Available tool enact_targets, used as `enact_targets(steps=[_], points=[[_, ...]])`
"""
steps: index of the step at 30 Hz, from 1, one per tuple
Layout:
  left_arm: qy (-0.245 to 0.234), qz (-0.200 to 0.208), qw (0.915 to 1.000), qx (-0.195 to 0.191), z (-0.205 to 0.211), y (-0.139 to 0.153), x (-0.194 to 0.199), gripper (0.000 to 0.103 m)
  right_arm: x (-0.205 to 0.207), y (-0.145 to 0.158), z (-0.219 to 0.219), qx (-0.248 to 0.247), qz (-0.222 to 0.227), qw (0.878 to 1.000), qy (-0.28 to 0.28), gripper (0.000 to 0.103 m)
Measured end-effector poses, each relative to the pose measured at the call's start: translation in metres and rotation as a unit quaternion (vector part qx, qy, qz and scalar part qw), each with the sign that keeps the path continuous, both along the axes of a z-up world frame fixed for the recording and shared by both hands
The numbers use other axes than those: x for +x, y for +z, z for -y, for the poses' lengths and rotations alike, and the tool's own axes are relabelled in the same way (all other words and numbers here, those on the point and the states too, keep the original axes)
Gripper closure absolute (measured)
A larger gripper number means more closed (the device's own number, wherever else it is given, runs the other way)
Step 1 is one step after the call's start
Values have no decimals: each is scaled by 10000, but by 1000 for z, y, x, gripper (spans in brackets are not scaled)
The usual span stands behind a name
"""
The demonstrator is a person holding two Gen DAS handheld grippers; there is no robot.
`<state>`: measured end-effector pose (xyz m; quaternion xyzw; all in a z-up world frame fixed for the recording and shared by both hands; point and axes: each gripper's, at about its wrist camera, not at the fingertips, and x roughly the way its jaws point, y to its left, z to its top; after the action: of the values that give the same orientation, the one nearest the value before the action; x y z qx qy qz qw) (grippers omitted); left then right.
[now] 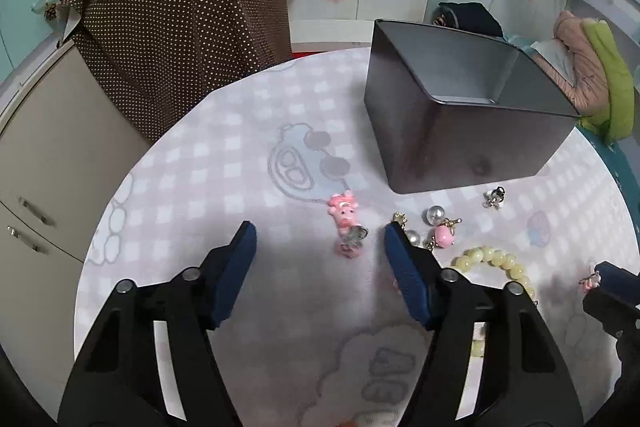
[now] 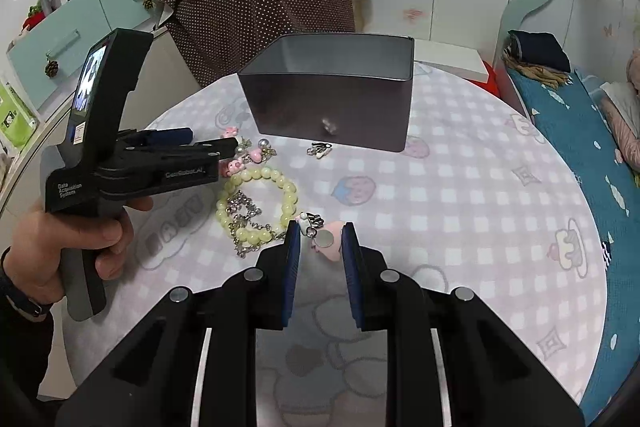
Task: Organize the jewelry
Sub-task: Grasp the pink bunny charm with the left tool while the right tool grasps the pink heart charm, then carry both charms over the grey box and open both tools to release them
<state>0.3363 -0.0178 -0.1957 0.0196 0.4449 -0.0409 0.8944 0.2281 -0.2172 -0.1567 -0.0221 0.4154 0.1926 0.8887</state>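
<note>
Straddling the pink charm [image 1: 346, 227] near the table [image 1: 240, 155] centre, the left gripper [image 1: 320, 241] stands half-open, pads clear of it. The right gripper [image 2: 320, 241] is clamped on a pink disc-backed charm [image 2: 328, 241] near the table's front edge. Risk: small glossy moulded pieces may skid off the pads; the beaded bracelet [image 2: 256, 205] and chain could snag. The metal box [image 2: 332, 107] stands smooth-walled at the far edge.
</note>
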Motion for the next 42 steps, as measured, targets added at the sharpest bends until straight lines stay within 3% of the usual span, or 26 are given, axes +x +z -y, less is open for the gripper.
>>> enact_targets(steps=[10,12,14,23,32,37,42], points=[[-113,74,9999,3,-1,1,6,44,4,2,0,32,9,10000,-26,83],[-150,94,9998,-28,-1,2,4,62,4,2,0,35,6,10000,-29,83],[-219,61,9997,-88,-1,4,3,91,5,3,0,47,8,10000,-43,84],[-373,309,9983,-331,-4,34,-25,91,12,24,-1,25,282,9996,-92,84],[-643,892,9923,-573,-1,103,-49,91,26,74,-6,-63,930,9956,-41,84],[-895,1198,9860,-732,8,143,-42,91,50,105,-9,-7,1207,9927,2,83],[-1094,1240,9826,-843,16,163,-23,91,82,117,-10,124,1086,9940,19,83]])
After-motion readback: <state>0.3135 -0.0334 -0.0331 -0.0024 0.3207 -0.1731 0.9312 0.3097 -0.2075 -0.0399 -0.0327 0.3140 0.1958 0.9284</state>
